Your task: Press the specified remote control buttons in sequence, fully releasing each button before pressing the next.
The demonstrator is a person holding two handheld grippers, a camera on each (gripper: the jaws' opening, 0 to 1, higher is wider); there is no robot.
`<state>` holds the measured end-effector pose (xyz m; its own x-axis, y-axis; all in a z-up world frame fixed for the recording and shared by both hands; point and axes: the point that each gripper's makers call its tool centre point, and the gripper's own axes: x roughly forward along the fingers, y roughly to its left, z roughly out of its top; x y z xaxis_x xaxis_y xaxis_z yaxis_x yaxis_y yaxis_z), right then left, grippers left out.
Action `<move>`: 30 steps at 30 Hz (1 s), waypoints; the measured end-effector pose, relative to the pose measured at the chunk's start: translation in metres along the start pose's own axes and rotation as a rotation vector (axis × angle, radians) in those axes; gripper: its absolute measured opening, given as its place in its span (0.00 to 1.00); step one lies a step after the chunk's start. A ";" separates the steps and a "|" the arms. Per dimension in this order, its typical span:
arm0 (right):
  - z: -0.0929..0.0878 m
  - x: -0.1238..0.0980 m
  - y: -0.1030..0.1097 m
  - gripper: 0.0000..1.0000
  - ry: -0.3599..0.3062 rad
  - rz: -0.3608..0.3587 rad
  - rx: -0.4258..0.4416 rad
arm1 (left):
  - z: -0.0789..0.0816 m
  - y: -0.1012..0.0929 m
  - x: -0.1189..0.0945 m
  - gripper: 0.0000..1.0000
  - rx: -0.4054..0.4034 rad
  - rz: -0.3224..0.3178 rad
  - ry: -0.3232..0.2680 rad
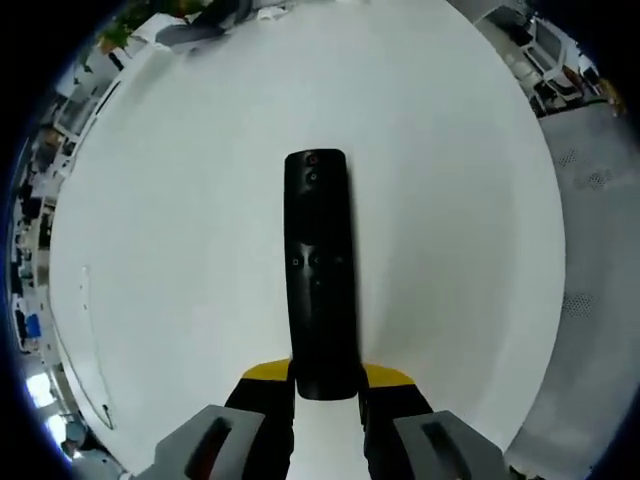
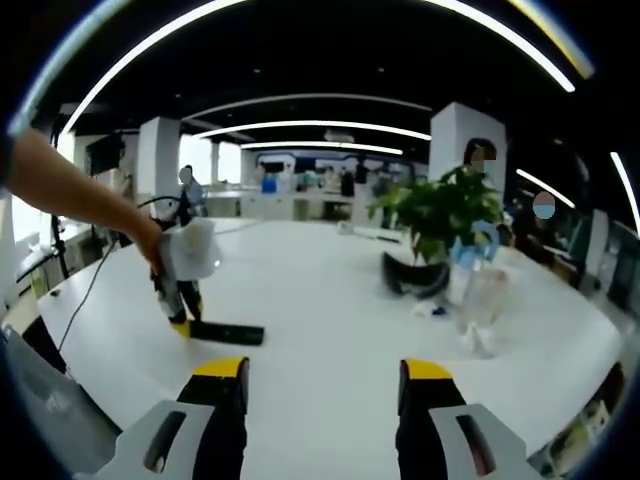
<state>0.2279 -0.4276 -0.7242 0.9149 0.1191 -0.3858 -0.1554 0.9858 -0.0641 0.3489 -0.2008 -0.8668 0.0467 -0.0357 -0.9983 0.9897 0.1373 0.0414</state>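
Note:
A long black remote control [image 1: 320, 270] lies flat on the white table [image 1: 180, 220], its buttons facing up and its far end pointing away. My left gripper [image 1: 328, 376] is shut on the remote's near end, a yellow-tipped finger on each side. In the right gripper view the same remote [image 2: 228, 333] rests on the table [image 2: 320, 290], with the left gripper [image 2: 182, 325] holding its left end under a person's hand. My right gripper [image 2: 325, 375] hangs open above the table's near side, nothing between its fingers, well apart from the remote.
A potted green plant [image 2: 440, 215] stands at the far right of the table beside a dark curved object [image 2: 412, 276] and clear plastic containers [image 2: 480, 300]. A grey object [image 1: 195, 35] lies at the table's far edge. People stand in the office behind.

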 end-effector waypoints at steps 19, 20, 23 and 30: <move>-0.003 0.001 0.002 0.55 0.018 0.005 -0.012 | -0.005 -0.039 -0.002 0.23 -0.005 -0.003 -0.029; -0.003 0.001 0.003 0.55 0.018 0.007 -0.012 | -0.005 -0.042 -0.002 0.23 0.001 -0.003 -0.029; -0.003 0.001 0.005 0.55 0.019 0.015 -0.017 | -0.005 -0.049 -0.002 0.23 0.019 0.003 -0.023; -0.003 0.001 0.006 0.54 0.021 0.022 -0.022 | -0.007 -0.053 -0.004 0.23 -0.020 0.001 -0.047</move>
<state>0.2267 -0.4218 -0.7279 0.9030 0.1382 -0.4069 -0.1841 0.9800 -0.0755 0.2951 -0.2009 -0.8651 0.0546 -0.0817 -0.9952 0.9867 0.1570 0.0413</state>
